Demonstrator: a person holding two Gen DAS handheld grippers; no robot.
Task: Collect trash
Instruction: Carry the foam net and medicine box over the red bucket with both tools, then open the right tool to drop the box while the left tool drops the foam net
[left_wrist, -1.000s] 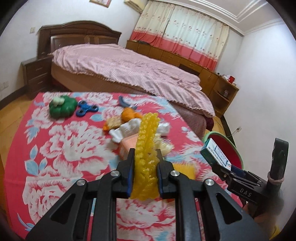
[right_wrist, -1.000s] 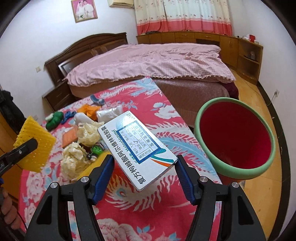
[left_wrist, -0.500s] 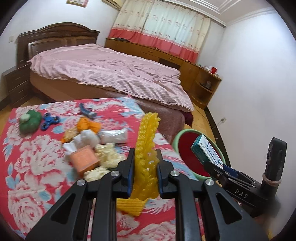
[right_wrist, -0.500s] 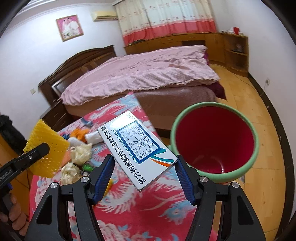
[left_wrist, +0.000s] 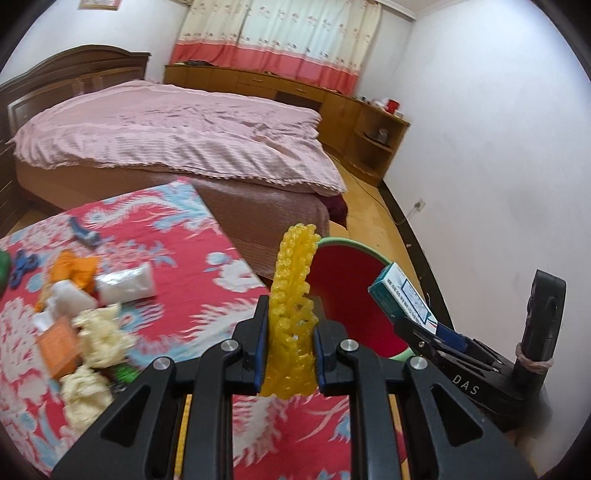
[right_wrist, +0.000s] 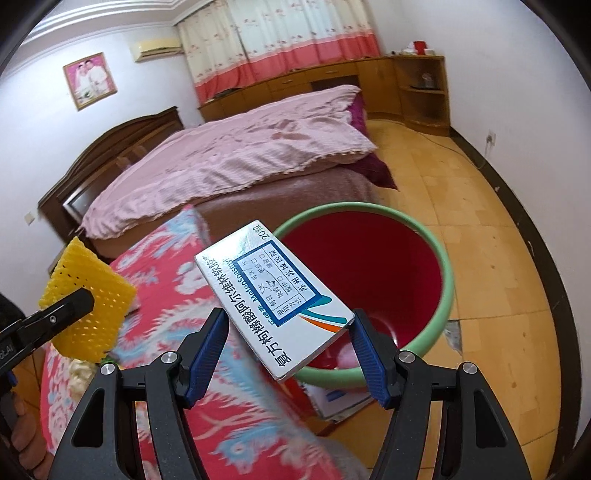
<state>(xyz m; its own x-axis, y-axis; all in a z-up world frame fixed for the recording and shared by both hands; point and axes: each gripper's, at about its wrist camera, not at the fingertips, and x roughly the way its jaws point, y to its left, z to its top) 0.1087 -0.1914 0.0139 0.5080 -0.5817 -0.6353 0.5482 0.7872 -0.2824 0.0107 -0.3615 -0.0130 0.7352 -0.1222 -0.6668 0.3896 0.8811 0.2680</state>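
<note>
Right claw (right_wrist: 290, 341) grips a medicine box (right_wrist: 271, 299) ahead over the red bin (right_wrist: 369, 273), probably for dropping; left claw (left_wrist: 288, 341) clamps yellow foam netting (left_wrist: 291, 317).

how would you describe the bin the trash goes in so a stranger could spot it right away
Find the table with the red floral cloth at the foot of the pink bed. On the wooden floor just past the table's edge stands a round bin, in front of the right claw holding a medicine box. It alone is deep red inside with a pale green rim.
</note>
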